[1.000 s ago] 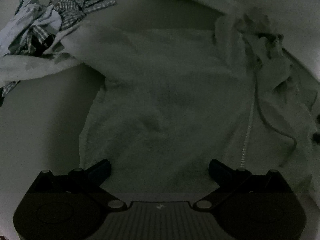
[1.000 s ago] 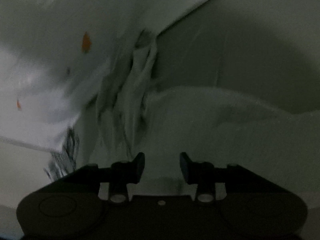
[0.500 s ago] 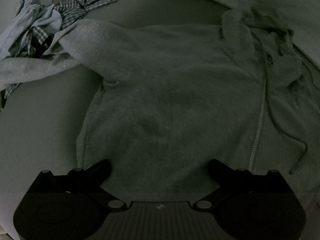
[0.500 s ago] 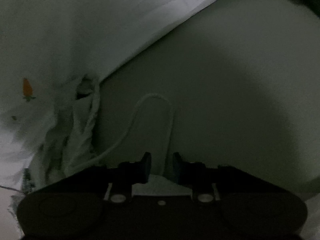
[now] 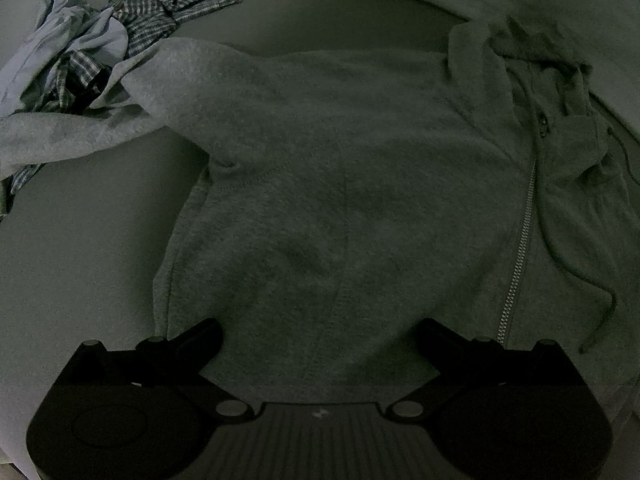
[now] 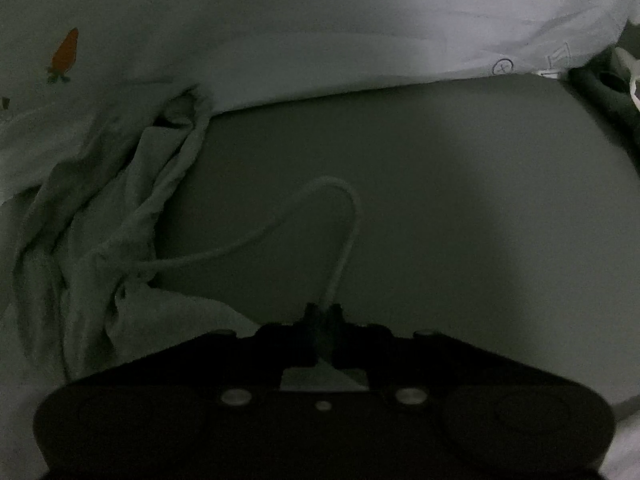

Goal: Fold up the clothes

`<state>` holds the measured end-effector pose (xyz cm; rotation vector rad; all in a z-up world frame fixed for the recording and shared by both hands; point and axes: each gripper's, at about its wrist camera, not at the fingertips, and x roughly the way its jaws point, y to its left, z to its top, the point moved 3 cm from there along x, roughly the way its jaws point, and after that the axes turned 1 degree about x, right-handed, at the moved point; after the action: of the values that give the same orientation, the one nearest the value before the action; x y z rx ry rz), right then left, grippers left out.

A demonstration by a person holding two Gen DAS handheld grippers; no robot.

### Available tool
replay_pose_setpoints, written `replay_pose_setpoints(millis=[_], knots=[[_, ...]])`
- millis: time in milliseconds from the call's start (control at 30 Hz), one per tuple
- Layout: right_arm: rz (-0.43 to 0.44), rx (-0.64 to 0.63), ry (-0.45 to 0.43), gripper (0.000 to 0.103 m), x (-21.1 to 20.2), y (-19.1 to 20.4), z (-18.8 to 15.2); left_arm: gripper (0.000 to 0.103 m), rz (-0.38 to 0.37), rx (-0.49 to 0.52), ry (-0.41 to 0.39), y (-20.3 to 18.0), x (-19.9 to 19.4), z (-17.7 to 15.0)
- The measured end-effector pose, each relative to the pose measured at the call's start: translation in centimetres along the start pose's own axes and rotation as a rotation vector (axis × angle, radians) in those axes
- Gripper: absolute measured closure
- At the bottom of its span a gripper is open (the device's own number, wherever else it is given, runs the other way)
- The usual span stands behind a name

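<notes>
A grey zip hoodie [image 5: 340, 184] lies spread flat on the grey surface in the left wrist view, zipper [image 5: 520, 248] at the right, one sleeve [image 5: 80, 128] stretched to the left. My left gripper [image 5: 318, 340] is open, its fingers wide apart over the hoodie's lower edge, holding nothing. In the right wrist view the hoodie's crumpled hood [image 6: 100, 232] lies at the left. My right gripper [image 6: 323, 314] is shut on the hoodie's white drawstring [image 6: 340, 216], which loops up from the fingertips and back to the hood.
A pile of checked and light blue clothes [image 5: 100, 40] lies at the far left. A white sheet with carrot prints [image 6: 320, 32] borders the far edge of the surface. Dark objects [image 6: 600, 92] sit at the far right.
My right gripper has closed from open onto the drawstring, having swung away from the hoodie body toward the hood. The left gripper has stayed open while the hoodie settled flatter.
</notes>
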<state>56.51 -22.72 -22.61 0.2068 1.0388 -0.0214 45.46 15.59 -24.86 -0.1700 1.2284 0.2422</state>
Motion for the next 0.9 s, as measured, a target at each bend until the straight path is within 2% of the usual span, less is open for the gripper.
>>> replay_pose_setpoints(millis=[100, 200, 267, 367, 467, 567, 733, 833, 900], knots=[[0.076, 0.147, 0.033, 0.101, 0.8, -1.2, 1.0, 0.000, 0.000, 0.000, -0.005, 0.0, -0.1, 0.0], [0.114, 0.237, 0.029, 0.101, -0.1, -3.4, 1.2, 0.000, 0.000, -0.001, -0.010, 0.0, -0.1, -0.1], [0.180, 0.314, 0.024, 0.101, -0.8, -4.8, 1.2, 0.000, 0.000, -0.001, -0.012, 0.0, -0.1, -0.1], [0.329, 0.460, 0.007, 0.101, -2.0, -6.9, 0.8, 0.000, 0.001, -0.002, -0.018, 0.0, -0.2, -0.2], [0.437, 0.521, -0.062, 0.101, -3.9, -8.1, 0.8, 0.000, 0.001, -0.004, -0.022, -0.1, -0.2, -0.3], [0.574, 0.603, -0.082, 0.101, -5.5, -9.0, 0.8, 0.000, 0.002, -0.004, -0.026, 0.0, -0.3, -0.4], [0.856, 0.850, -0.045, 0.101, -6.4, -9.6, -0.1, 0.000, 0.002, -0.005, -0.030, -0.1, -0.3, -0.4], [1.043, 0.983, 0.024, 0.101, -6.8, -8.9, -1.1, 0.000, 0.002, -0.004, -0.034, -0.1, -0.3, -0.5], [1.130, 1.023, 0.066, 0.101, -7.1, -7.9, -1.9, 0.000, 0.002, -0.004, -0.034, -0.1, -0.3, -0.5]])
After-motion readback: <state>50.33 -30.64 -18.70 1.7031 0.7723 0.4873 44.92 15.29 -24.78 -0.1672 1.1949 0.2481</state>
